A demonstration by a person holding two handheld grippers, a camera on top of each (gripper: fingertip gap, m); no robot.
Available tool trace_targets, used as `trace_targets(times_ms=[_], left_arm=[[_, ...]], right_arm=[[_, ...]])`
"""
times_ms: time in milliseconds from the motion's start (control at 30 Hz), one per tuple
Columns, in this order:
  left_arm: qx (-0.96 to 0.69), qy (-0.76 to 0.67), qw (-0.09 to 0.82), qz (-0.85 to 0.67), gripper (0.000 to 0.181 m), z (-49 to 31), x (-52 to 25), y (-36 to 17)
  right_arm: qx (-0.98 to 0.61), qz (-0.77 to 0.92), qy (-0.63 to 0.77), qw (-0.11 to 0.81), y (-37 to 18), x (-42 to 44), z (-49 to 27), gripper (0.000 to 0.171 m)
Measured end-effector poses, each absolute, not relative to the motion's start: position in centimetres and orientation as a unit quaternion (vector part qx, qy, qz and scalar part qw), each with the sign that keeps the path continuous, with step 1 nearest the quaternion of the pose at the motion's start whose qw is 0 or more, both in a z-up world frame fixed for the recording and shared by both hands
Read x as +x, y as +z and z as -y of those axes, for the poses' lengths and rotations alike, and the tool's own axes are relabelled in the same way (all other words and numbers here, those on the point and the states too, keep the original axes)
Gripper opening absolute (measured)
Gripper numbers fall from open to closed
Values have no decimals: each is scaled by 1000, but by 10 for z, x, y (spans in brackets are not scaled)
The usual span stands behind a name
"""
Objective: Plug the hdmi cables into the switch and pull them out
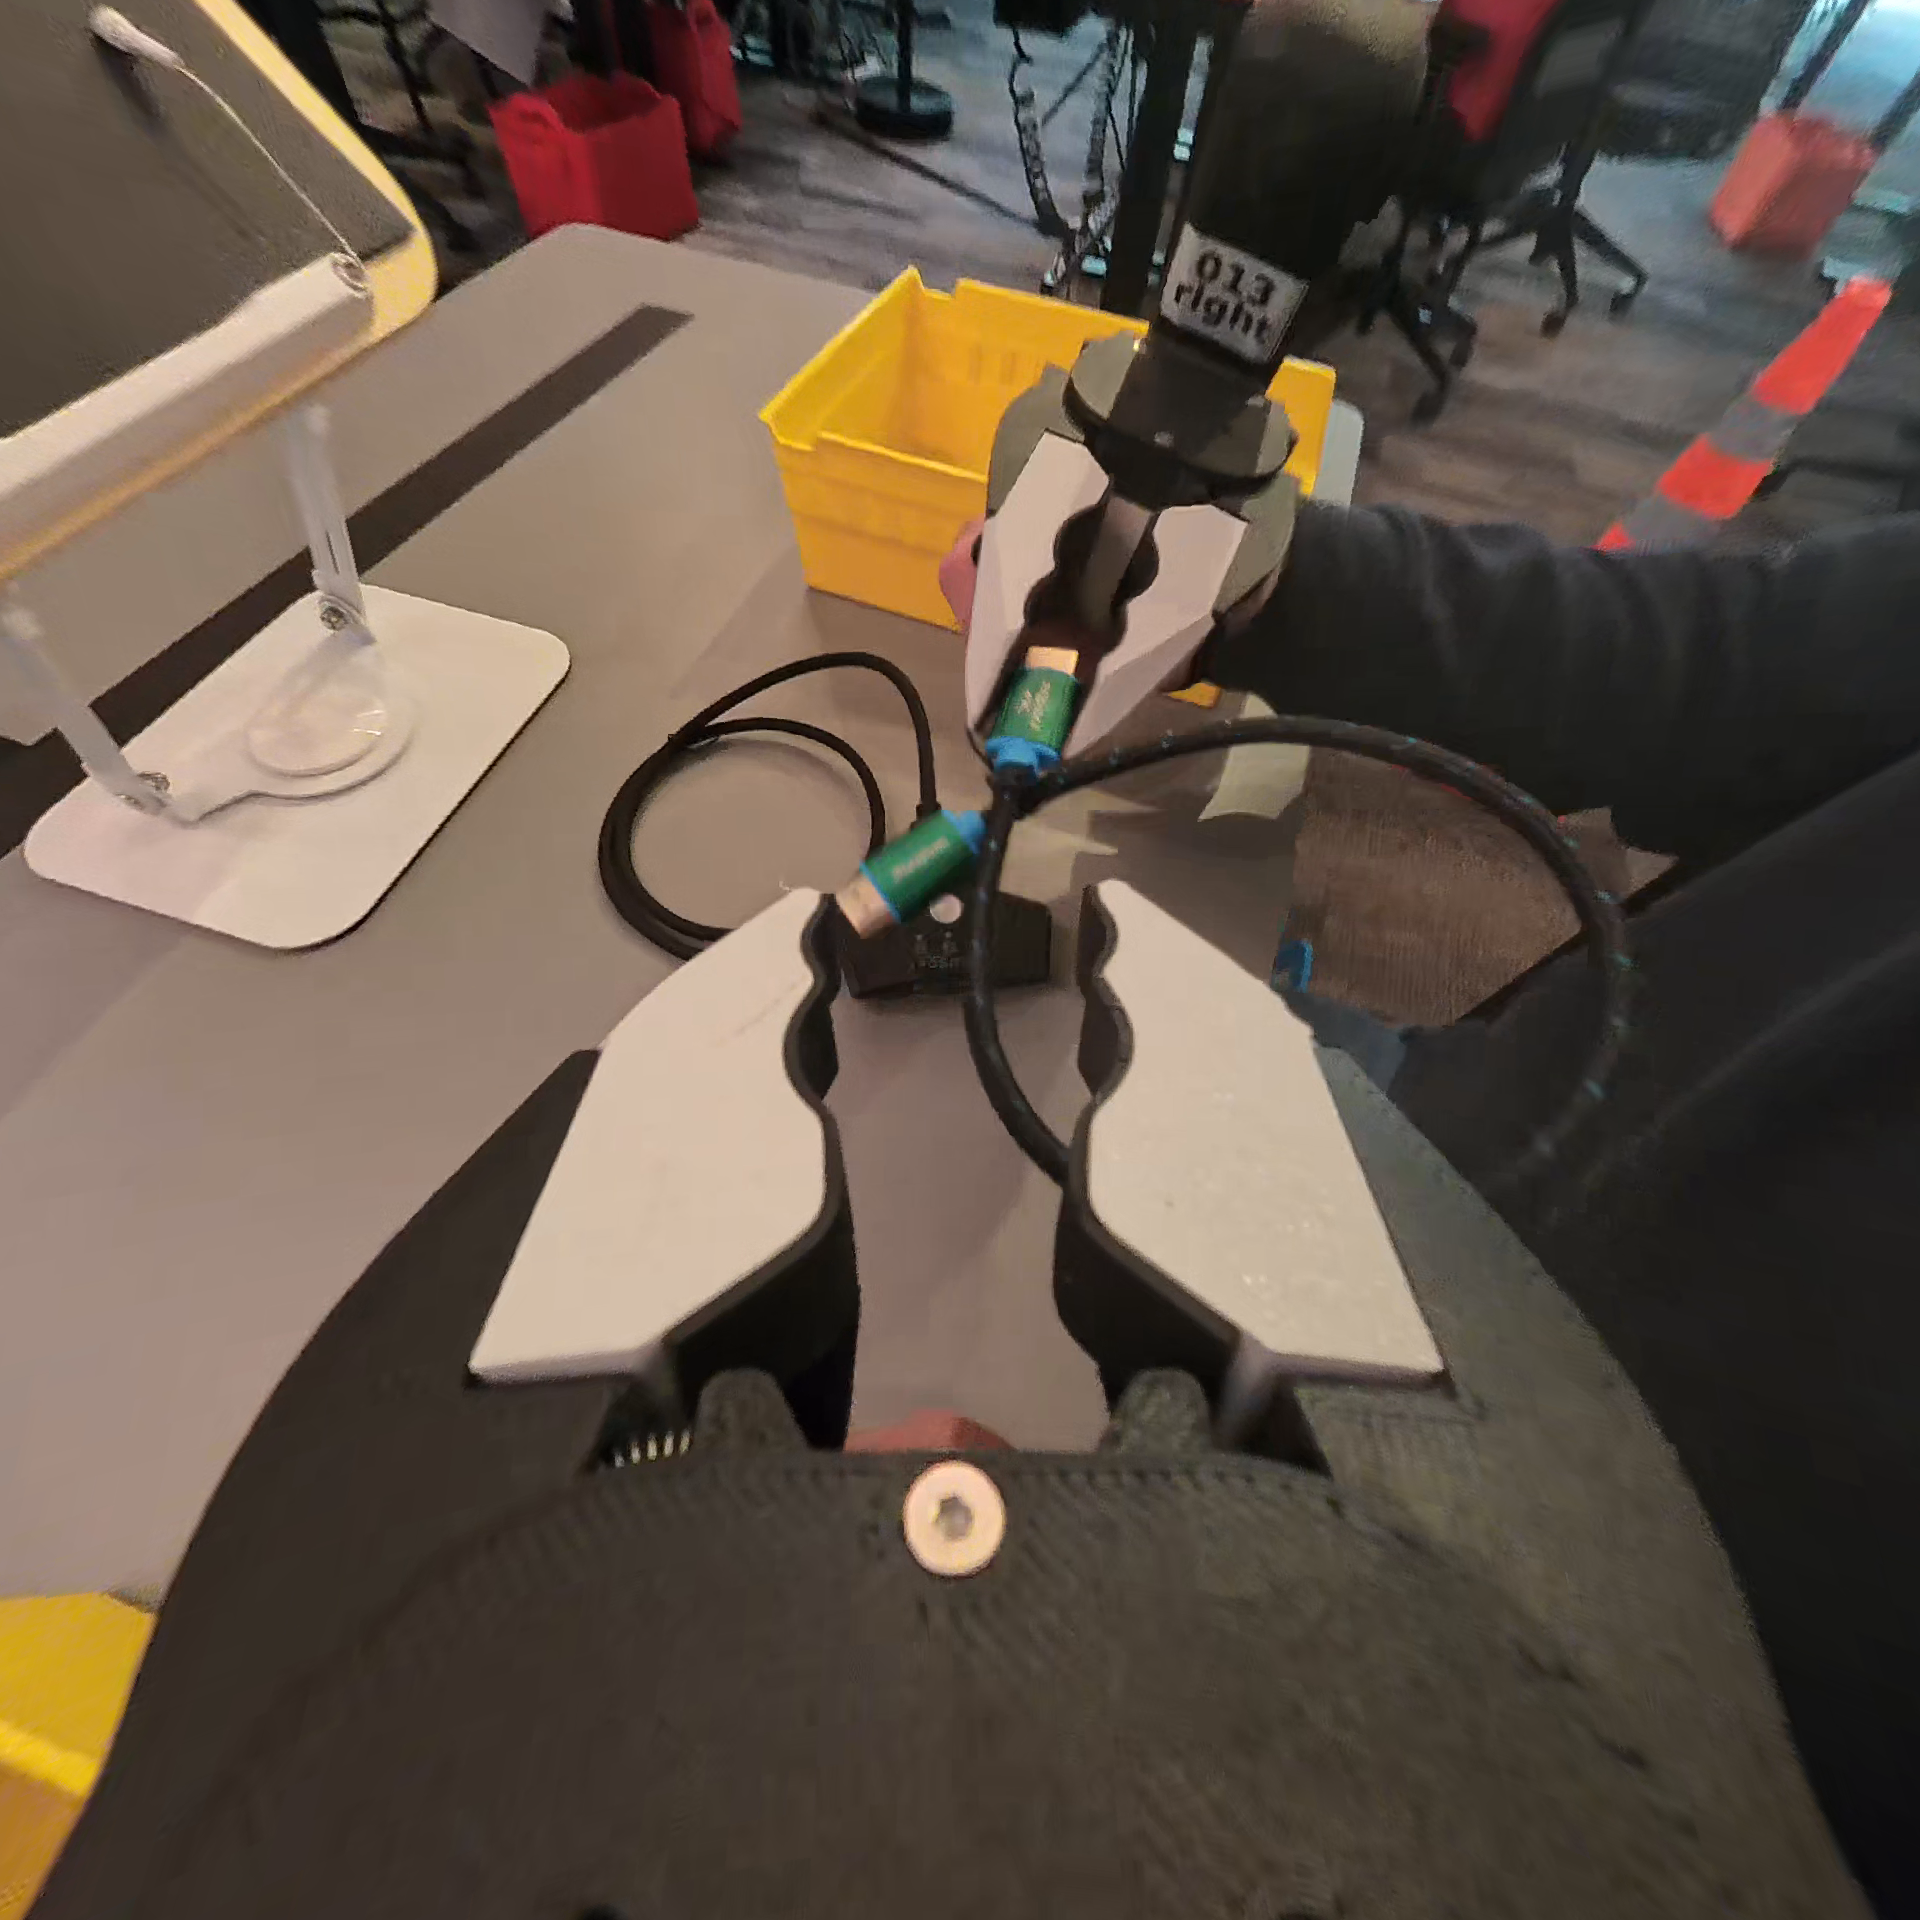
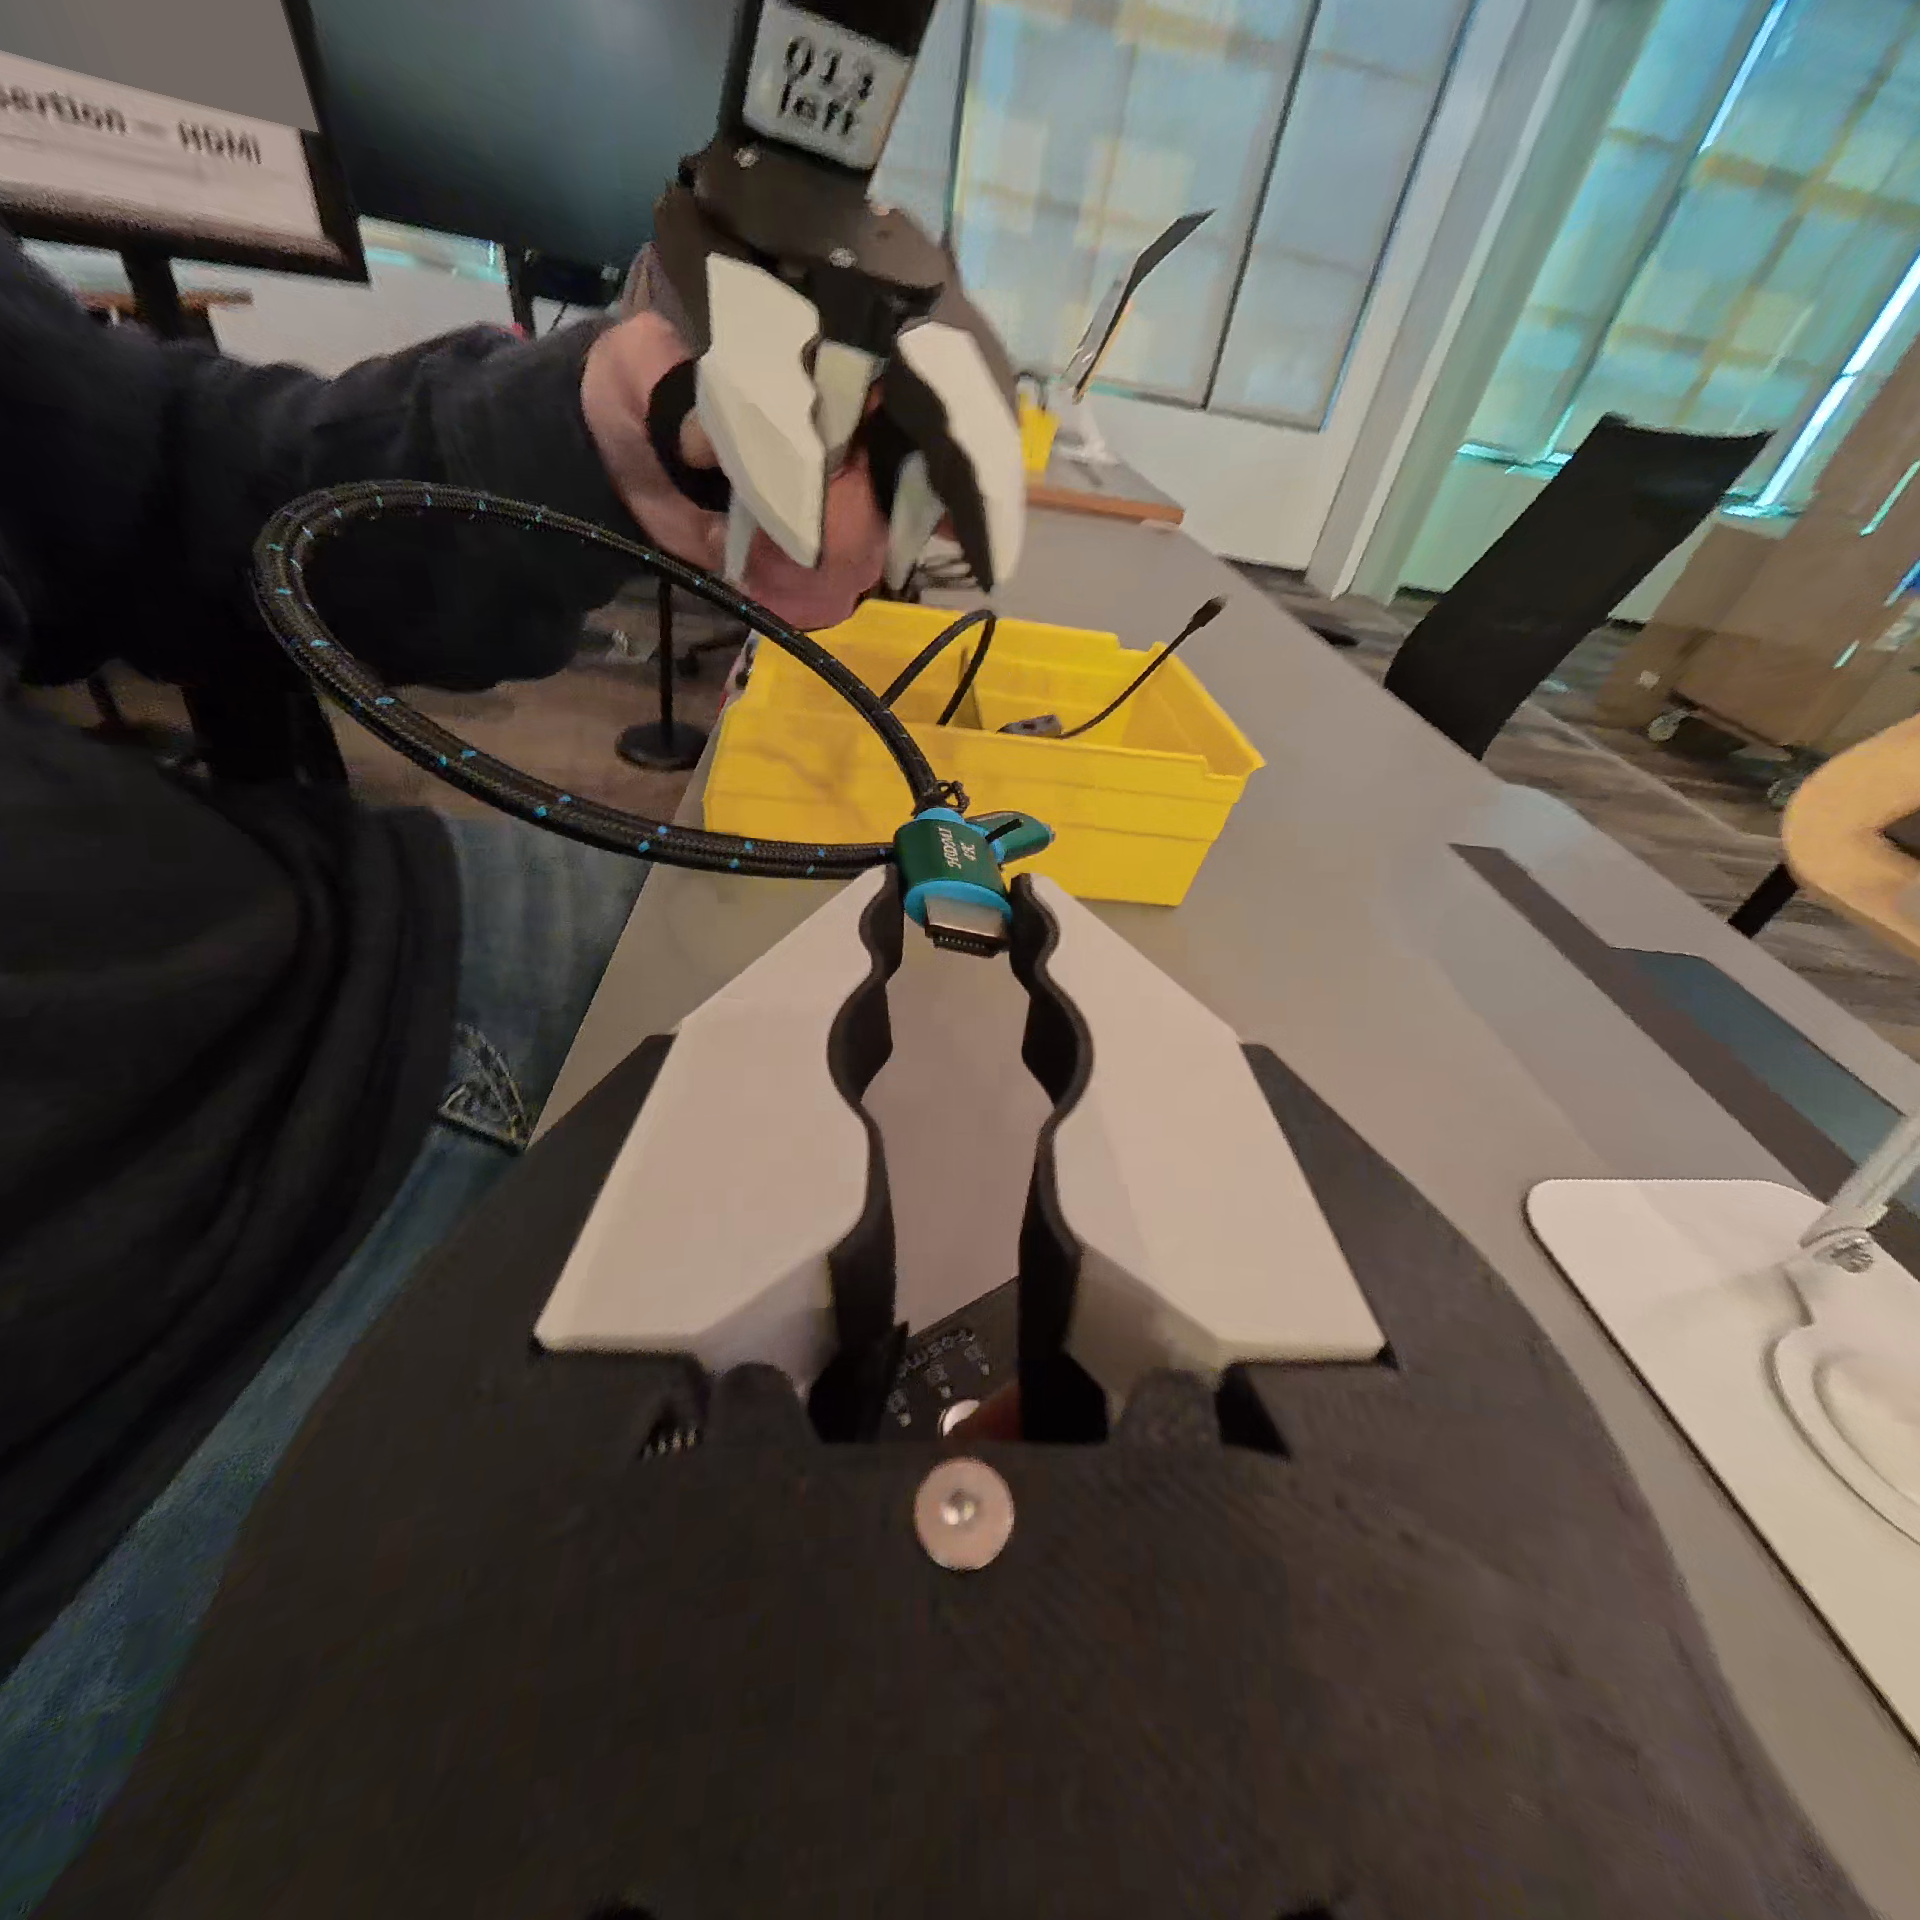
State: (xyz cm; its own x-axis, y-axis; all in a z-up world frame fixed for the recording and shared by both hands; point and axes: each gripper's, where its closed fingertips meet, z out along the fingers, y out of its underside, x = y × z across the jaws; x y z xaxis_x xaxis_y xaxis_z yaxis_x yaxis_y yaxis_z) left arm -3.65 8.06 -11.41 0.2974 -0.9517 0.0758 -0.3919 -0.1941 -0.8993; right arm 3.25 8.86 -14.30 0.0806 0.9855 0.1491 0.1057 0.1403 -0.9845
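Note:
My right gripper [image 2: 956,894] is shut on a green HDMI plug with a blue collar [image 2: 951,868], its metal end pointing back toward the camera. In the left wrist view the right gripper [image 1: 1029,717] holds that plug [image 1: 1034,707] above the table. The braided black cable [image 1: 1507,821] loops to the right. The second green plug [image 1: 914,862] hangs free just over the small black switch [image 1: 945,956]. My left gripper [image 1: 956,914] is open and empty, above and near the switch. It also shows in the right wrist view [image 2: 862,551], raised.
A yellow bin [image 1: 894,447] stands beyond the switch; another yellow bin [image 2: 1039,790] holds cables. A thin black cable [image 1: 727,790] coils left of the switch. A white tablet stand [image 1: 312,758] stands at the left on the grey table [image 1: 312,1091]. A person's dark sleeve [image 1: 1507,644] is at the right. About 9 centimeters separates my left fingertips from my right. My right tips are roughly 15 centimeters from the small black switch [image 1: 945,956]. The right camera catches it too, in the right wrist view [image 2: 932,1359].

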Motion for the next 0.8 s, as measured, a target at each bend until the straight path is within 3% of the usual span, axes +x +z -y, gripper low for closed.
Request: trace_targets(times_ms=[167,467,800], left_arm=[[-713,-331,431,-443,39,-73,-67,-113],[-692,-498,436,-288,33,-60,-74,-136],[-677,-562,427,-208,31,-62,-67,-162]], right_arm=[[-506,493,428,564,-129,44,-99,18],[-505,459,433,588,-121,46,-104,13],[-504,441,435,602,-117,55,-111,11]])
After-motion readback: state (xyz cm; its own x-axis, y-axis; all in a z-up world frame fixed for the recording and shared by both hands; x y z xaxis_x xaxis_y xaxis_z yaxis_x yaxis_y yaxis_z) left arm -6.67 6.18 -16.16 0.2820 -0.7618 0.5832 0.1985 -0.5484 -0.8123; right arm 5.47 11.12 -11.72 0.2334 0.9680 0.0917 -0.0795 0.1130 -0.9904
